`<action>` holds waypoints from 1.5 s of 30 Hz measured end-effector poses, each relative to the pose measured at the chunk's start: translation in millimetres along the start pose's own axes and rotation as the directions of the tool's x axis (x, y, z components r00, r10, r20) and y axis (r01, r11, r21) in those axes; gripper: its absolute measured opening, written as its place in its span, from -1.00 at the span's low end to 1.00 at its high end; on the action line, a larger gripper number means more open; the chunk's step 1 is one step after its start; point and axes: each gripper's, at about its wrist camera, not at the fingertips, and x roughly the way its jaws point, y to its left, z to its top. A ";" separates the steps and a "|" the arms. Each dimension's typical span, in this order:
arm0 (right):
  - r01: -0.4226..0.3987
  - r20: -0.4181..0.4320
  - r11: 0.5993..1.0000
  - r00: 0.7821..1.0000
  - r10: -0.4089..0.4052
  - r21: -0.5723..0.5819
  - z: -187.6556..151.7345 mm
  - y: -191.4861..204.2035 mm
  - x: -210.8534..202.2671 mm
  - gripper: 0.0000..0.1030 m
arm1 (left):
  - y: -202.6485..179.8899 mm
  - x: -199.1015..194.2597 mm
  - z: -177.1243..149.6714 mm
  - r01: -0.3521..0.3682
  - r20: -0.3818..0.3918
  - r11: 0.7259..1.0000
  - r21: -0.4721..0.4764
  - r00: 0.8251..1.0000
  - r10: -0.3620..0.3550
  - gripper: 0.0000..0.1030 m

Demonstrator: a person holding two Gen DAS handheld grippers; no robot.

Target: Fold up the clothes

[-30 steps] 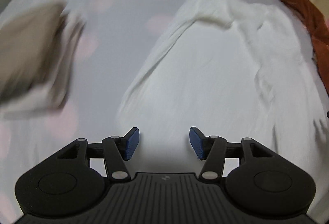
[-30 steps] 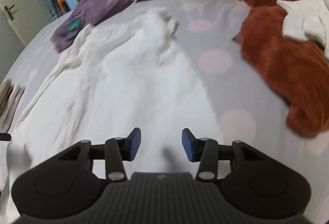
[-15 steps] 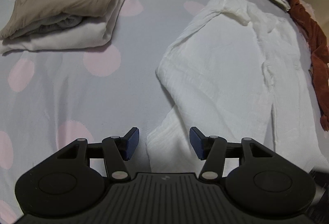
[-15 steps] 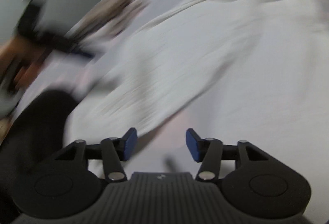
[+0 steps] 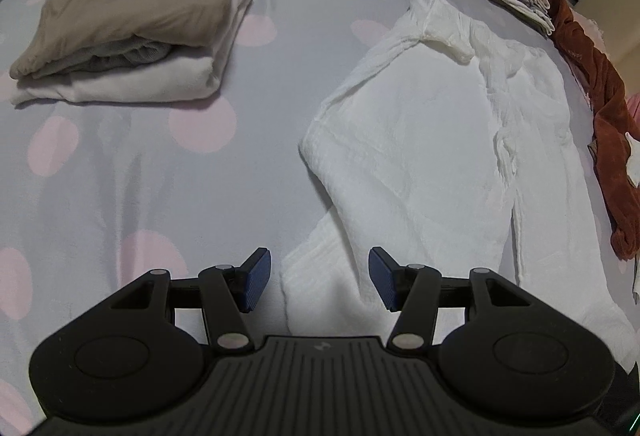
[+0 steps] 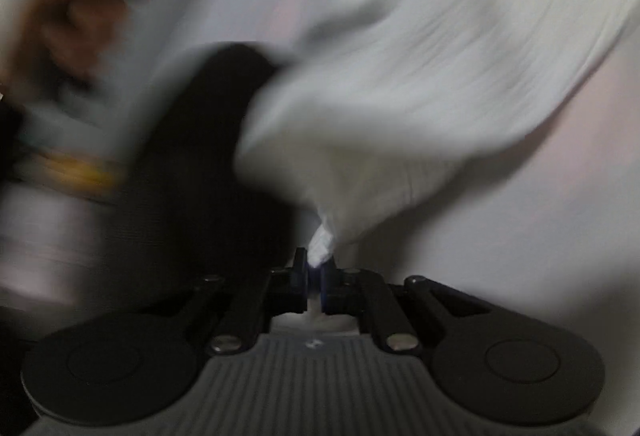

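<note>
Two grippers, one white garment [image 5: 432, 140]: spread flat on the dotted bedsheet [image 5: 120, 196], long axis running away from the left gripper [image 5: 319, 278], near corner lying under and between its wide-apart blue pads, untouched. Right gripper [image 6: 316, 276]: clamped tight on a bunched corner of the same white cloth, frame blurred. Left gripper nearer the free corner, next to grasp by my reckoning

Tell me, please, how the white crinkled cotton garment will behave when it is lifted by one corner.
The white crinkled cotton garment is probably floppy: it lies flat with soft wrinkles. It likely hangs and bunches, as the pinched corner in the right claw does. It looks thin, so perhaps light.
</note>
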 end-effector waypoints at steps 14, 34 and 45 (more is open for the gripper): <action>0.276 -0.086 0.961 0.958 -0.275 0.005 -11.8 -23.7 -49.1 -0.12 | -28.3 31.0 12.4 -0.006 -0.046 0.997 0.073 0.999 0.010 0.01; 0.605 0.208 0.703 0.684 -0.699 0.374 -114.5 -104.8 -345.4 0.34 | -278.3 111.9 -31.3 0.337 -0.223 0.845 0.416 0.938 -0.265 0.01; 0.476 0.144 0.769 0.804 -0.578 0.428 -136.1 -162.4 -334.4 0.43 | -289.3 135.2 -42.8 0.305 -0.260 0.856 0.418 0.943 -0.209 0.01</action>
